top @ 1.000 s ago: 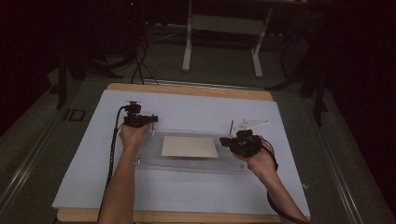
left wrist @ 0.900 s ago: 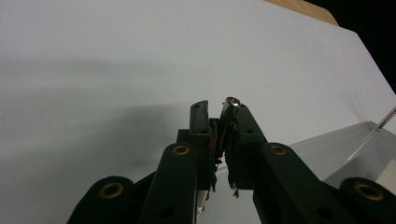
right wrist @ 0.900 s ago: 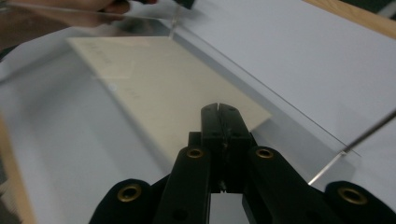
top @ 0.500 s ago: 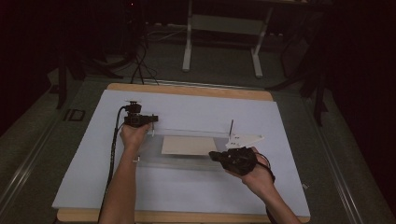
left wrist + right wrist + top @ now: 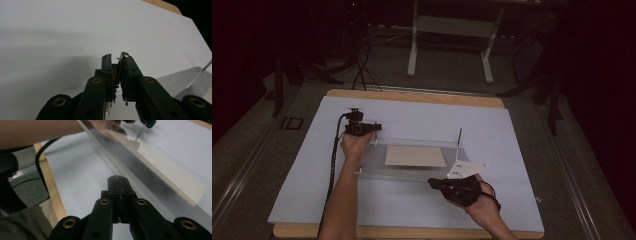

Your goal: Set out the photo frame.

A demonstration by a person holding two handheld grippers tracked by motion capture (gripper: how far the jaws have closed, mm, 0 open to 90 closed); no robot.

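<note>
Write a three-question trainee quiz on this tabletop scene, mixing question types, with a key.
1. True or false: the right gripper has its jaws spread wide apart.
2. Multiple choice: the beige sheet lies
A. inside the clear tray
B. on the floor
C. on the wooden table edge
3. Short answer: what is the left gripper closed on?

Key:
1. False. In the right gripper view its jaws meet with nothing visible between them.
2. A.
3. A thin upright metal pin at the tray's left end, seen between the jaws in the left gripper view; a similar pin stands at the tray's right end.
</note>
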